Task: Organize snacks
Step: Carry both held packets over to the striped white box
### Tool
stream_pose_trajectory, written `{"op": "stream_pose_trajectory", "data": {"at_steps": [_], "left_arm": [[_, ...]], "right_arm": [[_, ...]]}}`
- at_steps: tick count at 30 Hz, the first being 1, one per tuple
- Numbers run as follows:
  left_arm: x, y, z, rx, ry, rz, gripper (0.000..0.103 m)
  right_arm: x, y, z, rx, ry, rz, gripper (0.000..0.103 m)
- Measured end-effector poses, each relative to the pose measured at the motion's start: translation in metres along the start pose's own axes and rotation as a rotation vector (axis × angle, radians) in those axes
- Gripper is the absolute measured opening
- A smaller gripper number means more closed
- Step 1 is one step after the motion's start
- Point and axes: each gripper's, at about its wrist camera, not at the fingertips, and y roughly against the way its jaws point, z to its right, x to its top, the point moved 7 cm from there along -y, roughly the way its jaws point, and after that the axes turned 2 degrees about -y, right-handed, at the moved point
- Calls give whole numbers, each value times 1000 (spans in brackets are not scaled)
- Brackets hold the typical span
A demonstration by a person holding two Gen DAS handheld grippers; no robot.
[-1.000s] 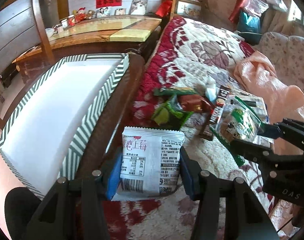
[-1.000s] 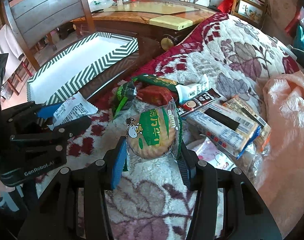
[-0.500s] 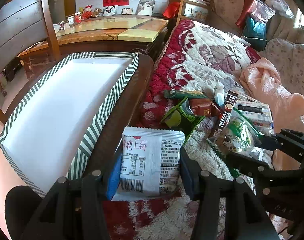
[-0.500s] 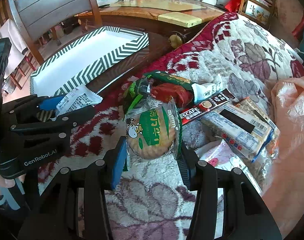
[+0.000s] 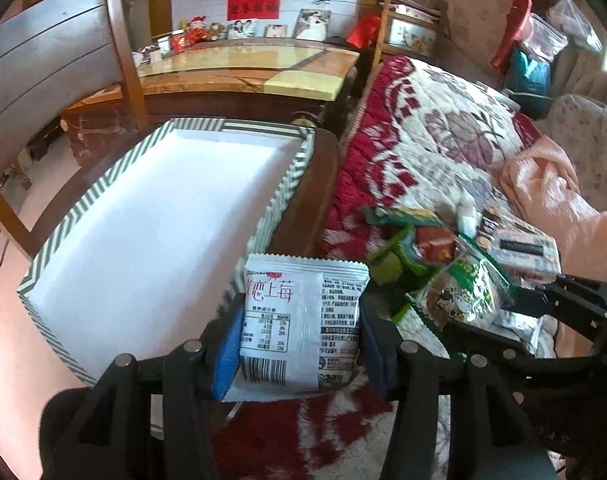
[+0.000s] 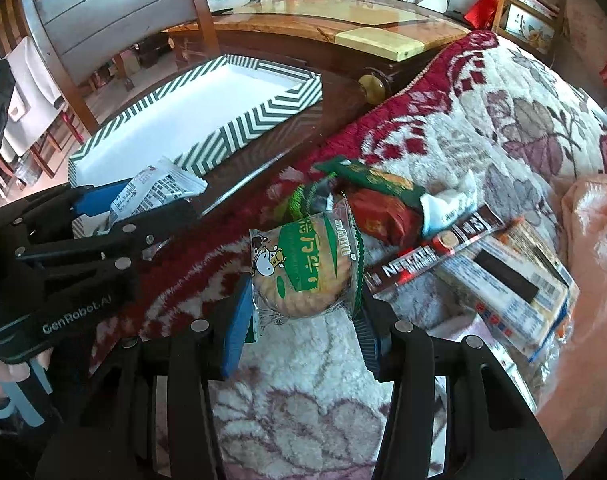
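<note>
My left gripper [image 5: 299, 340] is shut on a white snack packet [image 5: 303, 316] with pink writing, held above the near right corner of the green-and-white striped box [image 5: 287, 188]. My right gripper [image 6: 303, 312] is shut on a green biscuit packet [image 6: 303, 268] with a cow on it, lifted above the blanket. The box also shows in the right wrist view [image 6: 263, 116], with the left gripper [image 6: 143, 208] and its white packet [image 6: 159, 188] at its near end. The right gripper's biscuit packet shows in the left wrist view [image 5: 463, 292].
A pile of snacks lies on the red-and-white blanket [image 6: 503, 120]: a Nescafe stick [image 6: 435, 248], a red packet [image 6: 379, 216], green packets [image 6: 367, 176] and a flat carton [image 6: 511, 284]. A wooden table [image 5: 243, 68] and chair [image 5: 63, 60] stand behind the box. A pink cloth [image 5: 551, 196] lies right.
Both grippers have moved left and forward toward the striped box, each still holding its packet. The left packet now overlaps the box's near corner.
</note>
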Motion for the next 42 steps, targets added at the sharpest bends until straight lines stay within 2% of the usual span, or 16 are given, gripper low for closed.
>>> {"op": "stream_pose_trajectory", "data": {"at_steps": [25,34,42], "left_arm": [[54,-22,-103,111,137,-18,55],[67,-51,-135,129,199,-70,55],[67,-74,-159,160,256,-118,55]], "right_arm": [[72,-39,-67,94,132,-10,47],[107,-59,-89,128,186,-16,47],[129,-87,-102,146,226,-55,47]]}}
